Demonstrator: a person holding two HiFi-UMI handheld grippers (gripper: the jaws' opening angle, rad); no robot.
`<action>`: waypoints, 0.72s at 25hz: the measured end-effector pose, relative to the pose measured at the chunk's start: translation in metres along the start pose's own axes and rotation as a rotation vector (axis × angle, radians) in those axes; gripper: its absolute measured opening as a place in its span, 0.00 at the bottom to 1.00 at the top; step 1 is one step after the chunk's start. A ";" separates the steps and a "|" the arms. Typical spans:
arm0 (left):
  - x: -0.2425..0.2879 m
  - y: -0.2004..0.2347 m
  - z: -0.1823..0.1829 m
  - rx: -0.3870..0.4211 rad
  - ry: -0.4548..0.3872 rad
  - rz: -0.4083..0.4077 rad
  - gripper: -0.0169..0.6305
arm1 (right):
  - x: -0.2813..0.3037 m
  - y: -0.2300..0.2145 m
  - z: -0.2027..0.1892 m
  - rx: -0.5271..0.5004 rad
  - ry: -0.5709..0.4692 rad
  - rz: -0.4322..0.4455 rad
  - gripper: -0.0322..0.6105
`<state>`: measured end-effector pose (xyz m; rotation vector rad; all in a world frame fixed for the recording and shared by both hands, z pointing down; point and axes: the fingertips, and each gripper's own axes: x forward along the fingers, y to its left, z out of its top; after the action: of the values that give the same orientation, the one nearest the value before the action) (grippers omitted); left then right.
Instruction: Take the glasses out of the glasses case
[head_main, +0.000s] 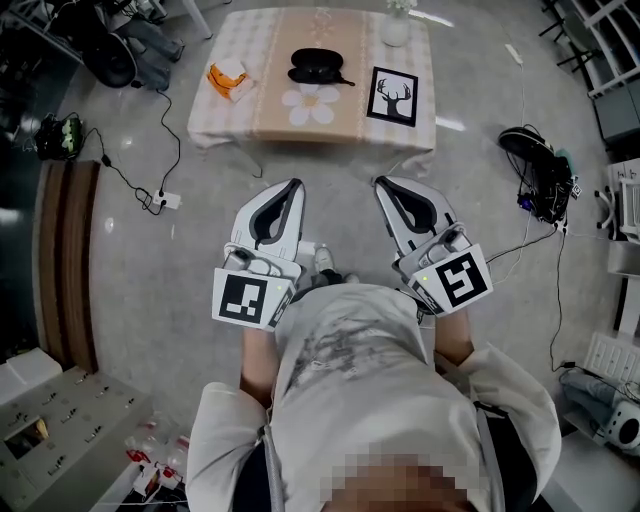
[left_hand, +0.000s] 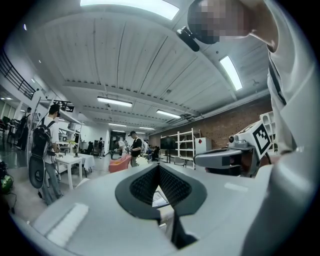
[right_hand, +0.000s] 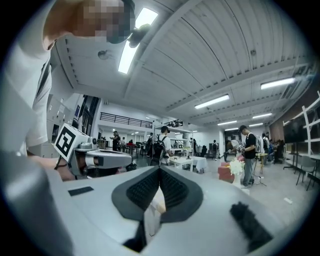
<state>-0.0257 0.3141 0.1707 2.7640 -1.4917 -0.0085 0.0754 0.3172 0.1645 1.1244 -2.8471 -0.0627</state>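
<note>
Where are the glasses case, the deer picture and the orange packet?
glasses case (head_main: 316, 64), head view, middle of its black shell.
deer picture (head_main: 393, 96), head view, on the drawn deer.
orange packet (head_main: 228, 80), head view, its centre.

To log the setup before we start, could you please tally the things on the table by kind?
Glasses case: 1
Orange packet: 1
Framed deer picture: 1
White vase: 1
Total: 4
</note>
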 end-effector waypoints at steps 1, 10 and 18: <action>0.002 0.004 0.000 0.000 -0.002 -0.002 0.04 | 0.005 -0.001 0.001 -0.001 0.002 0.001 0.08; 0.013 0.038 0.000 -0.002 -0.002 -0.029 0.04 | 0.042 -0.006 0.001 -0.010 0.020 -0.027 0.08; 0.030 0.049 -0.001 -0.006 0.005 -0.047 0.04 | 0.055 -0.020 0.002 -0.009 0.025 -0.040 0.08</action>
<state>-0.0503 0.2626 0.1714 2.7913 -1.4227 -0.0062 0.0486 0.2649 0.1641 1.1721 -2.8000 -0.0631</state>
